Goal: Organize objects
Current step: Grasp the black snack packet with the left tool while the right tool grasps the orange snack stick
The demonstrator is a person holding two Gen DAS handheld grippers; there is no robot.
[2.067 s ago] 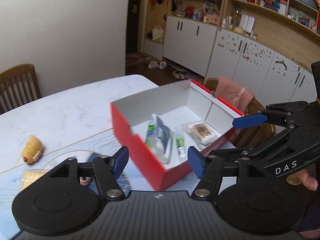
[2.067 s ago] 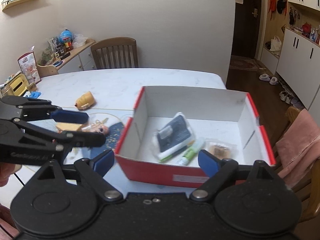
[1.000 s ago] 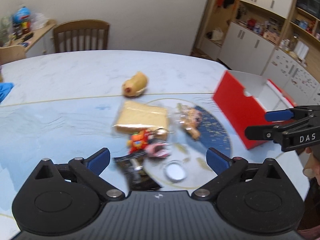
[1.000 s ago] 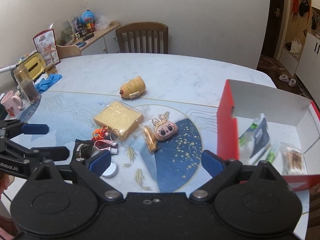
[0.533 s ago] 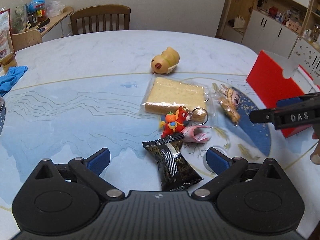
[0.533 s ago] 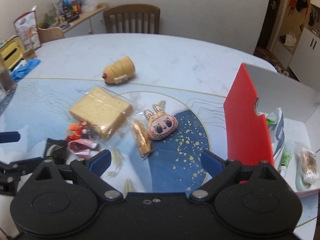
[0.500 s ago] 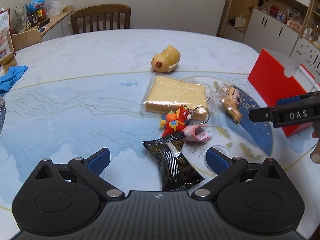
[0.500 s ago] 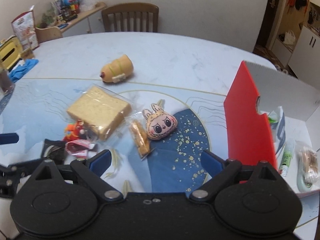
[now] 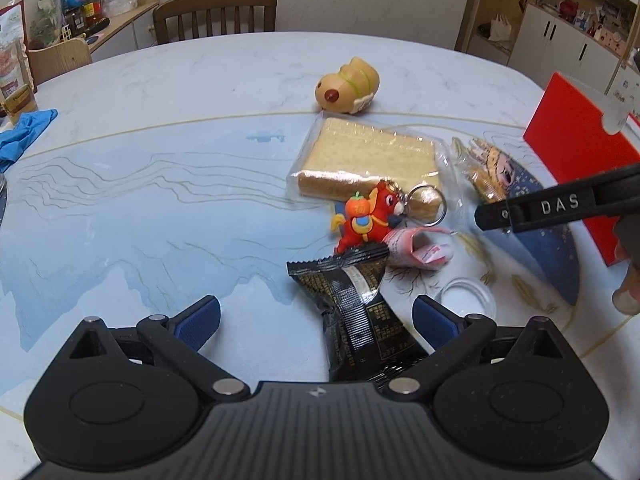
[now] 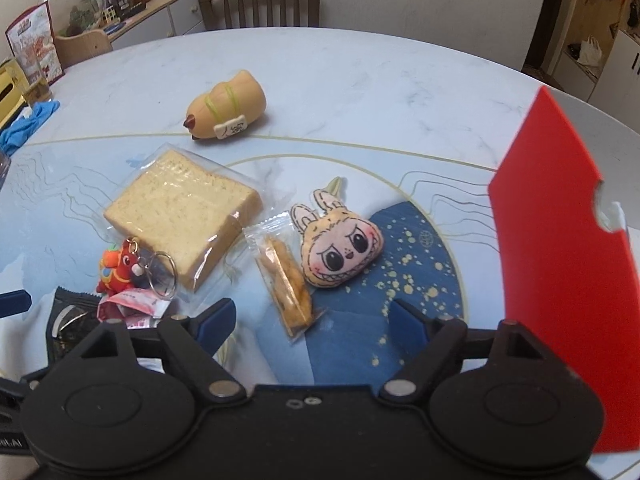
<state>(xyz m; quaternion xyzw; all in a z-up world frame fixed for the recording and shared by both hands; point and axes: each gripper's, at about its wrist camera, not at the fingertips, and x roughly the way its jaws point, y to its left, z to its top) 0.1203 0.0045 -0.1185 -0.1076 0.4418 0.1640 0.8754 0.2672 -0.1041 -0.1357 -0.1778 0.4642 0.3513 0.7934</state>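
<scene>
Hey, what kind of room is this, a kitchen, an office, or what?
Most likely a home dining area. A large marble-look table has a wooden dining chair pulled up to it, white storage cabinets line the far wall, and a sideboard cluttered with household bits sits in the corner.

The room light is soft and even. The table (image 9: 200,80) bends round at the picture edges. Things near the red box (image 10: 560,280) look a bit blurry, with faint shadows.

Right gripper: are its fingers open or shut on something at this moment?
Open. The right gripper has just been closing, but its blue fingers stand apart, either side of the clear cracker packet, not pressing it.
</scene>
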